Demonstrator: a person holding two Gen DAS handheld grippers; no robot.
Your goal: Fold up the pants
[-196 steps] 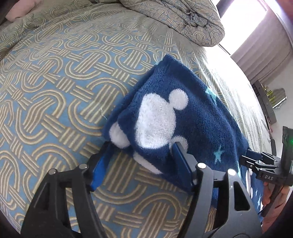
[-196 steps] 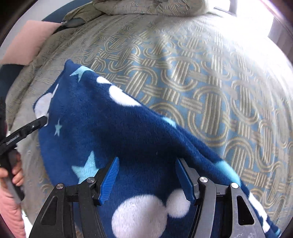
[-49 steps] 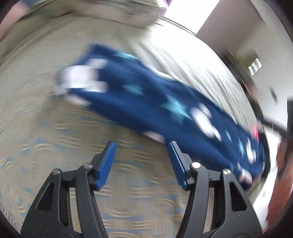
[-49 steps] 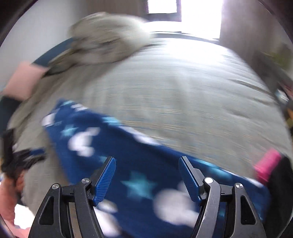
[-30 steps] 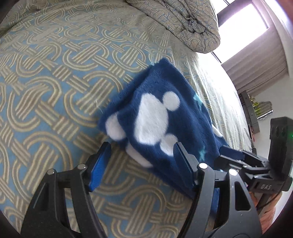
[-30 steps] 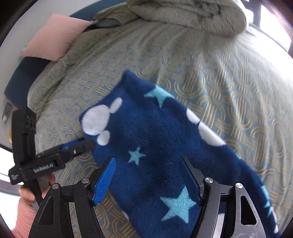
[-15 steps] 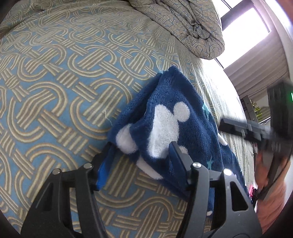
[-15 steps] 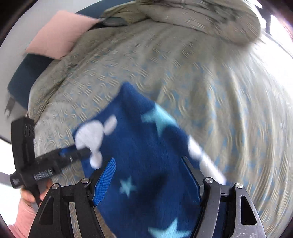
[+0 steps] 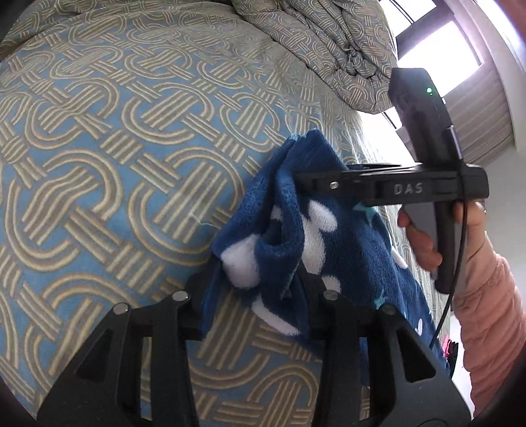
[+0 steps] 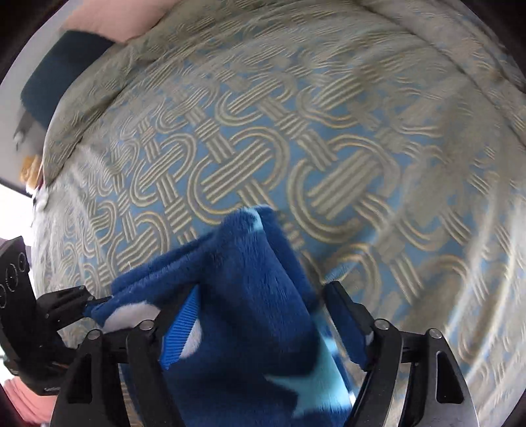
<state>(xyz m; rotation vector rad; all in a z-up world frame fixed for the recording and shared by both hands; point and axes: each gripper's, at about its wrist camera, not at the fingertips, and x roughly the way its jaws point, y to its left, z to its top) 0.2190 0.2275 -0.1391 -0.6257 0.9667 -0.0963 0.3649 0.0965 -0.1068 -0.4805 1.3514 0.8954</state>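
The pants (image 9: 332, 236) are dark blue fleece with white blobs and pale stars, lying on the patterned bed cover (image 9: 98, 157). My left gripper (image 9: 259, 289) is shut on the near corner of their end, which bunches between the fingers. My right gripper (image 10: 263, 325) stands over the same end from the right side; its jaws are apart with fleece (image 10: 250, 295) between them. In the left wrist view the right gripper (image 9: 302, 179) reaches across the pants' far corner. In the right wrist view the left gripper (image 10: 88, 300) holds the cloth at the left.
A bunched duvet (image 9: 328, 42) lies at the head of the bed. A pink pillow (image 10: 115, 19) and dark headboard (image 10: 62, 69) are at the far left in the right wrist view. A window with curtain (image 9: 466, 85) is on the right.
My left gripper has closed on the corner of the pants. My right gripper has swung in from the side and now sits over the same end of the pants.
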